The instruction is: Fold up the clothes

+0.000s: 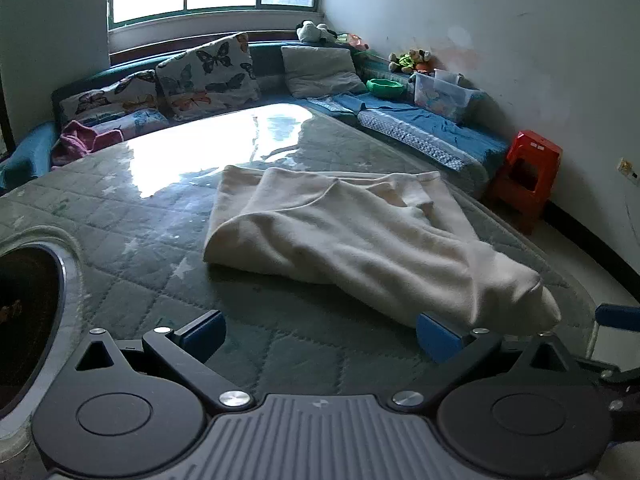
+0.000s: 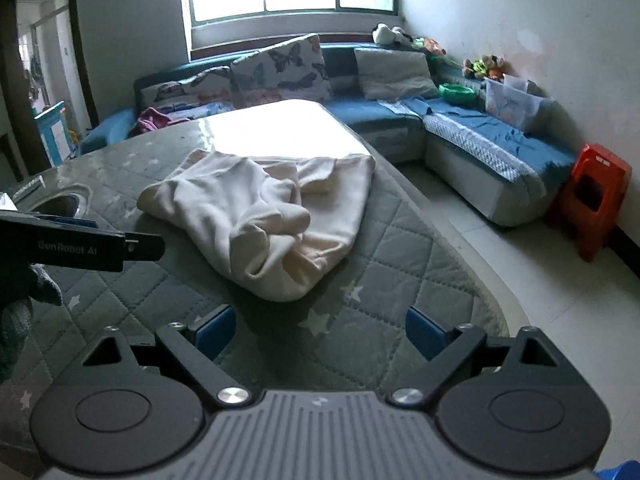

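Observation:
A cream-white garment (image 1: 344, 236) lies loosely folded and rumpled on the quilted grey-green table cover (image 1: 132, 280). My left gripper (image 1: 320, 334) is open just short of its near edge; its right blue pad (image 1: 436, 336) sits close to the cloth's near right corner, with nothing between the fingers. In the right wrist view the same garment (image 2: 264, 216) lies bunched further ahead, and my right gripper (image 2: 320, 330) is open over bare quilted cover (image 2: 400, 264), holding nothing. The left gripper's black body (image 2: 80, 246) shows at the left edge there.
A round dark opening (image 1: 28, 312) is set in the table at the left. Beyond the table stands a blue corner sofa (image 2: 472, 132) with butterfly cushions (image 1: 208, 74), toys and a clear plastic box (image 1: 444, 96). A red stool (image 1: 528, 178) stands by the wall.

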`<act>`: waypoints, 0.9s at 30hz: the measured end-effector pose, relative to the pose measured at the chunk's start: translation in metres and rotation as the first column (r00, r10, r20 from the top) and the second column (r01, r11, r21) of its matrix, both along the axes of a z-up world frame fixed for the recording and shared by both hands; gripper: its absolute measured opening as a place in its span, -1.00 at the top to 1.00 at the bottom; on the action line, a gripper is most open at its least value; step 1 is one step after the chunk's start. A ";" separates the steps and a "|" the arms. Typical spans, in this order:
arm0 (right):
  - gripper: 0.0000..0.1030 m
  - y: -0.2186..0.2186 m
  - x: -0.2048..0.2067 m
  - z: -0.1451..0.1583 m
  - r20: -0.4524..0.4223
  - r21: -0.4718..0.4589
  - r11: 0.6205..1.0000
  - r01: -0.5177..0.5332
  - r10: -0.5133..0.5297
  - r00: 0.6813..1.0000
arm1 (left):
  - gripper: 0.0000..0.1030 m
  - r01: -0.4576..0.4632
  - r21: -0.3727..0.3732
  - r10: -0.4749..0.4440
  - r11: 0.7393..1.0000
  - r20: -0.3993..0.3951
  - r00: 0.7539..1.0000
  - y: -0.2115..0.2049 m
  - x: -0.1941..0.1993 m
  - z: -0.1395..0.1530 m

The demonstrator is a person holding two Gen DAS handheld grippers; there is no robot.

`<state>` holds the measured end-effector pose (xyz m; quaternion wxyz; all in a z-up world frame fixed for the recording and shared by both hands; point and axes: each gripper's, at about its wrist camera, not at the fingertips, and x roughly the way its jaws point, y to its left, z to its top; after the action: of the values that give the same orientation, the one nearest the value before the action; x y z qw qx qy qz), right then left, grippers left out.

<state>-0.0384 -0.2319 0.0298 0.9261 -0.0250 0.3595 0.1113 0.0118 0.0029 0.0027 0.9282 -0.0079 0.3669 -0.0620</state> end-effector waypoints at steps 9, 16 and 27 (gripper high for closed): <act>-0.85 0.008 -0.006 -0.002 0.012 0.016 0.999 -0.030 0.030 0.999 | -1.00 -0.005 0.021 0.006 1.000 -0.004 1.000 0.003 -0.008 -0.002; -0.86 0.010 -0.008 -0.001 0.019 0.022 0.999 -0.035 0.034 0.999 | -1.00 0.001 0.028 -0.001 1.000 -0.002 1.000 0.001 -0.011 -0.001; -0.89 0.016 -0.008 -0.006 0.002 0.032 0.997 -0.065 0.065 0.998 | -1.00 0.012 0.046 -0.012 0.999 -0.007 1.000 -0.005 -0.010 -0.002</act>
<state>-0.0461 -0.2156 0.0242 0.9225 -0.0219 0.3562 0.1471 0.0020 -0.0019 0.0012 0.9265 0.0155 0.3713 -0.0592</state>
